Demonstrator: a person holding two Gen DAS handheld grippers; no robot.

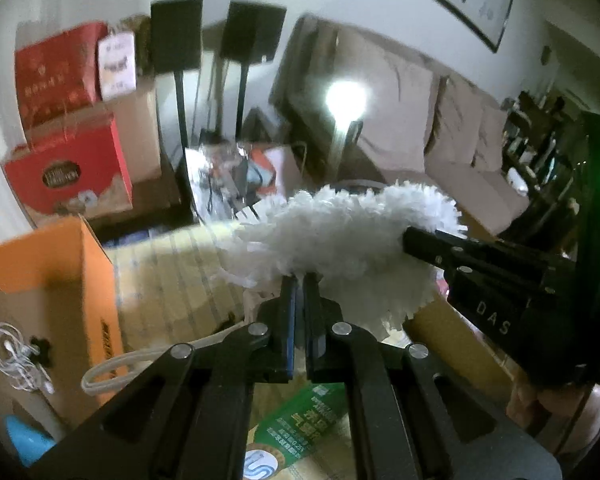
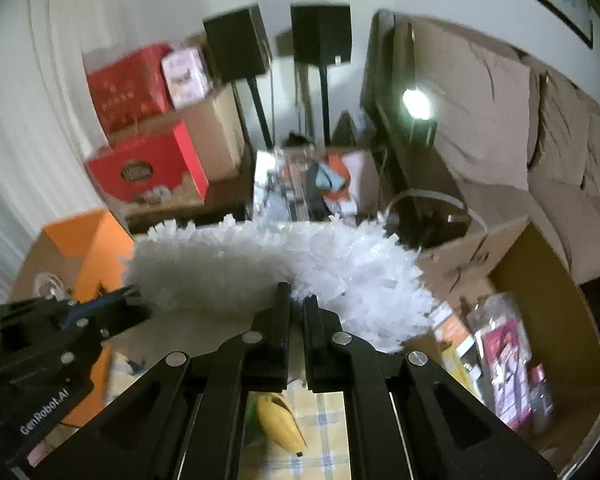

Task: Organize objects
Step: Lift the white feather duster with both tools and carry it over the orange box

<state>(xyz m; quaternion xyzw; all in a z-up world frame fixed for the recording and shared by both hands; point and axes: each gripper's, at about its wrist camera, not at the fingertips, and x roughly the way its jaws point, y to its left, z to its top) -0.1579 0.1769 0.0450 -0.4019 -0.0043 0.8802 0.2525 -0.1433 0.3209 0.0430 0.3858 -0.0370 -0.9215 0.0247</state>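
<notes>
A beige sofa (image 1: 460, 128) runs along the wall at the back right, with two black speakers (image 2: 320, 36) on stands beside it and stacked red boxes (image 2: 148, 160) to their left. An open cardboard box (image 2: 540, 280) sits at the right in the right wrist view, holding a pink packet (image 2: 500, 352) and other small goods. An orange box (image 1: 60, 264) stands at the left, with white earphones (image 1: 16, 356) lying against its side.

A white fluffy duster (image 1: 340, 240) is held up in the air above the tabletop (image 2: 324, 412), between both grippers. The left gripper (image 1: 299, 280) has its jaws together, clamped on the lower edge of the duster near its middle. In the left wrist view the right gripper (image 1: 412, 240) reaches in from the right and meets the duster's right end; in its own view its jaws are closed on the duster's fluff (image 2: 296, 300).

On the checked cloth below lie a green packet (image 1: 308, 420) and a banana (image 2: 280, 424), both under the raised duster. A small lamp (image 1: 346, 100) glows in front of the sofa.
</notes>
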